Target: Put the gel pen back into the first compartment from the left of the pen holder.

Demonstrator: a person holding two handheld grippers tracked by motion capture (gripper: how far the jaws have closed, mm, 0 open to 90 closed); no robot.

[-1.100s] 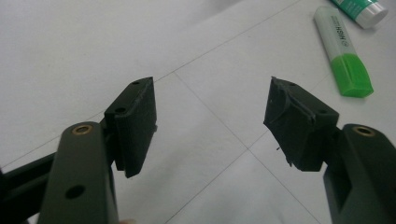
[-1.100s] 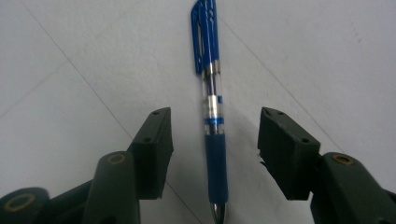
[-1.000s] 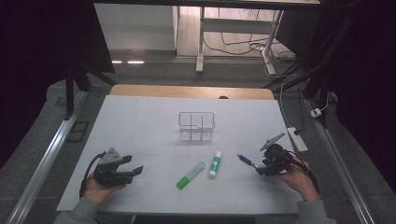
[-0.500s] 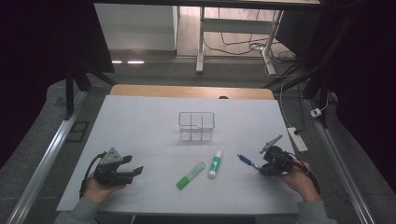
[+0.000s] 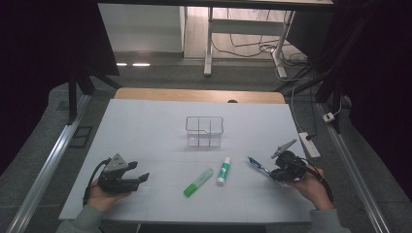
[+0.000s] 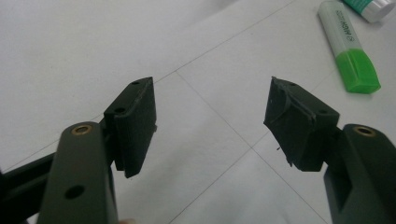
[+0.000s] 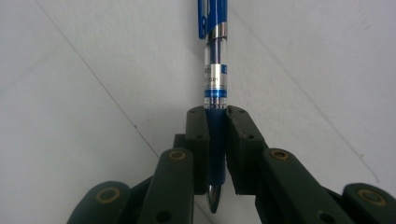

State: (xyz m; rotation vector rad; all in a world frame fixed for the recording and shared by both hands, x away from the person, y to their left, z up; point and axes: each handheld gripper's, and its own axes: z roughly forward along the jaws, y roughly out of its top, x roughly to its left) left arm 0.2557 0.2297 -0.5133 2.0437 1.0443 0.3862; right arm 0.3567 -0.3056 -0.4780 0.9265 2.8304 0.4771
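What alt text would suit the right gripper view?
Two black jaws are clamped on the blue grip of a pen, tip toward the camera, cap pointing away. Beneath it is a white table crossed by thin lines.

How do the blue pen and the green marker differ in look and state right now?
The blue pen is slim, with a clear barrel; the green marker is thicker, white with a green cap. The pen is clamped in the right tongs, whose jaws have just closed; the marker lies free on the table. Both are writing tools.

Right gripper (image 5: 272,172) has just closed its fingers on the blue pen (image 5: 257,165), right of the glue stick (image 5: 224,170)
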